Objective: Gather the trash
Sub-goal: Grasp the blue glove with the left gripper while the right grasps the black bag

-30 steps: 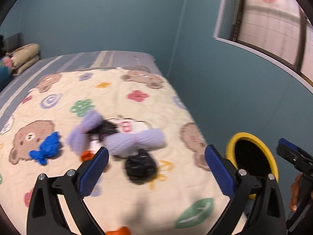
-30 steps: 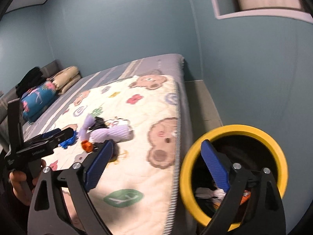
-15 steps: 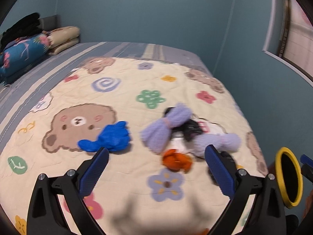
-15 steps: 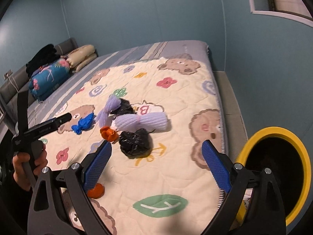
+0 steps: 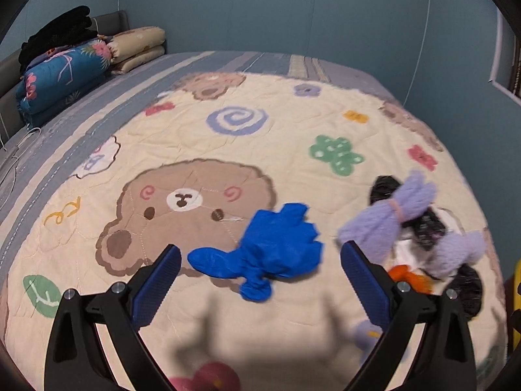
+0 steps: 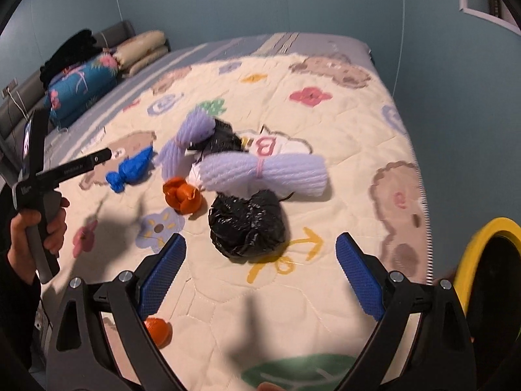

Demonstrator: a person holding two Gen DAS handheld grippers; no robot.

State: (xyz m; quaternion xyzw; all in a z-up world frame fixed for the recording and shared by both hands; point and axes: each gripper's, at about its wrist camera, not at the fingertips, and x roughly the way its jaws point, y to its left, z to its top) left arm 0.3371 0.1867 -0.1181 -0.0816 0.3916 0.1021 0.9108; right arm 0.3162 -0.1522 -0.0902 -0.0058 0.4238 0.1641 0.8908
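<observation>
— Where is our trash?
— The blue glove (image 5: 273, 247) lies on the bed (image 5: 228, 137), just beside the quilt's bear face (image 5: 189, 211), ahead of our left gripper (image 5: 259, 267), fingers wide and empty.
— How will it handle?
— Soft, light, probably slippery; we pinch its bunched middle. The right gripper (image 6: 260, 260), also wide, faces the black bag (image 6: 247, 224).

Blue glove (image 5: 273, 247), black bag (image 6: 249, 226), bear-print cream quilt (image 5: 276, 137).
</observation>
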